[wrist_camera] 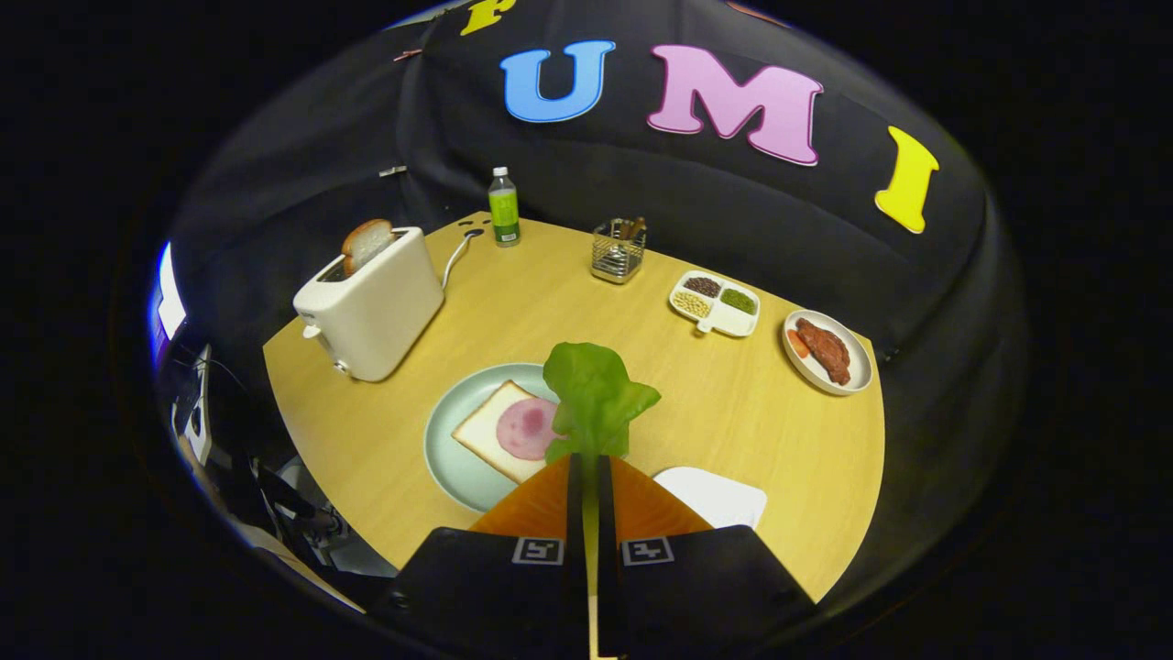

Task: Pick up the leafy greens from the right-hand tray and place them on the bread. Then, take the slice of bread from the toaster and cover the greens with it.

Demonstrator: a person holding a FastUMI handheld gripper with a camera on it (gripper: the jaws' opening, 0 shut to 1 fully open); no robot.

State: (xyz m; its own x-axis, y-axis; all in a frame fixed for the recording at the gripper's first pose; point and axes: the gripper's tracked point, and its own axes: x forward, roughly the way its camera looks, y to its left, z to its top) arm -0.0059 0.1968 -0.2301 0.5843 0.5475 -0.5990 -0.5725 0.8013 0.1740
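My gripper [591, 477]: jaws pinching one leafy green [594, 403] by its stem, held above the bench [733, 403]. Leaf bright, ruffled, upright. One plate [449, 449] just beyond holds one bread slice [486, 431] topped with ham [527, 428]. One toaster [371, 302], one slice [366, 244] sticking up.

You had bright green leafy greens [594, 399] pinched in your gripper [591, 472], its orange fingers [541, 504] carrying black-and-white square markers. The bread [486, 431] was pale with a pink round slice on a light teal plate [449, 458]; the toaster [371, 307] was cream-white, the table [733, 412] light wood.
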